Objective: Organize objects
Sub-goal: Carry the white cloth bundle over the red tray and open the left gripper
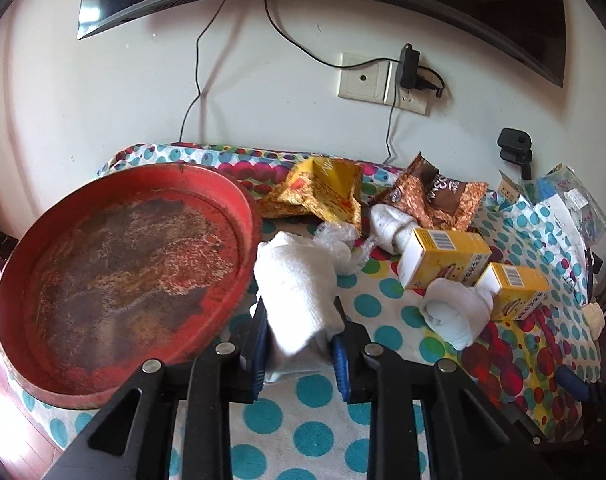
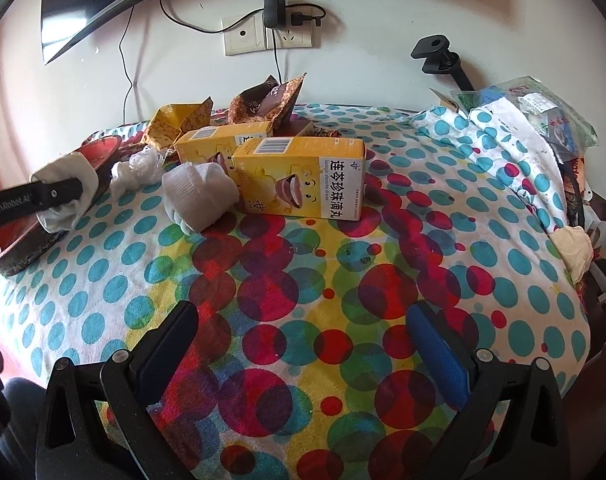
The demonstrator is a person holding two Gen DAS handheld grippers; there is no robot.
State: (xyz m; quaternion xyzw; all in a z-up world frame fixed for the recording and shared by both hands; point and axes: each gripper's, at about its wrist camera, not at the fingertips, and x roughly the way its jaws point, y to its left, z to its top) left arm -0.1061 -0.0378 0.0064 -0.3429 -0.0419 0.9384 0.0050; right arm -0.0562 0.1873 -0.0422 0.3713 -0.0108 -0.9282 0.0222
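Note:
My left gripper (image 1: 299,344) is shut on a rolled white sock (image 1: 295,284), held just right of a worn red round tray (image 1: 115,276); it also shows in the right wrist view (image 2: 63,196) at far left. Another rolled white sock (image 1: 457,312) (image 2: 197,194) lies against two yellow medicine boxes (image 1: 443,258) (image 2: 299,178). A third sock (image 1: 391,226) lies behind the boxes. My right gripper (image 2: 303,344) is open and empty, low over the dotted cloth, nearer than the boxes.
A yellow snack bag (image 1: 323,192) and a brown snack bag (image 1: 435,196) lie at the back, with crumpled clear plastic (image 1: 339,242) between. Plastic bags and papers (image 2: 535,116) pile up at right. A wall socket with charger (image 2: 275,28) and a TV hang behind.

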